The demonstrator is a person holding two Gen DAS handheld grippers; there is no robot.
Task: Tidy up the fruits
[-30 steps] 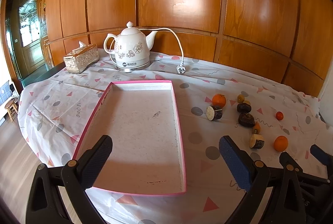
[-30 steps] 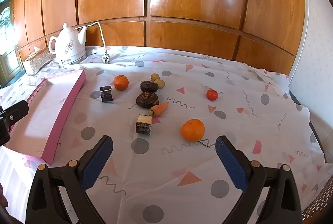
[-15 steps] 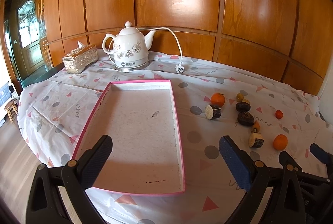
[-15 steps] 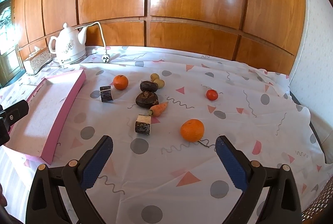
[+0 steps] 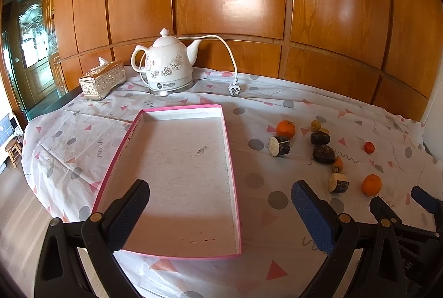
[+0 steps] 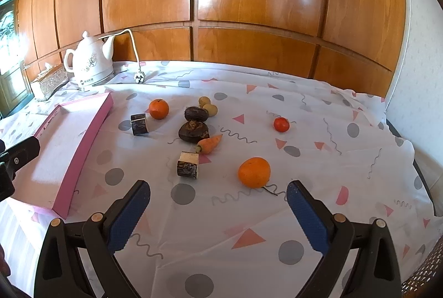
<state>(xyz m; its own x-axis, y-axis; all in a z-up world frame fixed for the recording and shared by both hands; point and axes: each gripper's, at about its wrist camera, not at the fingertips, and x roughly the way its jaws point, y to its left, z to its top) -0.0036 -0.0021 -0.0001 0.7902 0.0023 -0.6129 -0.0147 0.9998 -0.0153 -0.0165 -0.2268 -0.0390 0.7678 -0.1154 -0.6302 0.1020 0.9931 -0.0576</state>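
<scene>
table (image 6: 318, 228): patterned cloth over it, i see everything sitting on this.
tray (image 5: 232, 173): pink-rimmed, white inside, nothing in it yet. lies on my left side, well apart from the fruit.
kettle (image 5: 166, 65): white, at the back by the wood wall, cord + plug trailing beside it. tissue box (image 5: 101, 79) just left of it. not my concern.
left gripper (image 5: 220, 203): jaws wide apart, holding nothing, hovering over the near end of the tray.
right gripper (image 6: 218, 205): jaws wide apart too, empty, low over the cloth w/ the fruit ahead.
near orange (image 6: 254, 172): closest piece, a bit right of centre between my right jaws' line.
far orange (image 6: 158, 108): farther back, nearer the tray.
dark lumps (image 6: 193, 130): two, mid cluster, can't tell what fruit.
cut chunks (image 6: 188, 165): two stubby pieces, pale cut faces.
carrot (image 6: 209, 144): touching the nearer dark lump, i think.
small red fruit (image 6: 281, 124): off alone to the right.
step: start of task imo, nothing sorted, no grasp made.
next: push right gripper fwd, straddle near orange, close gently; round, so it may roll off the pads.
</scene>
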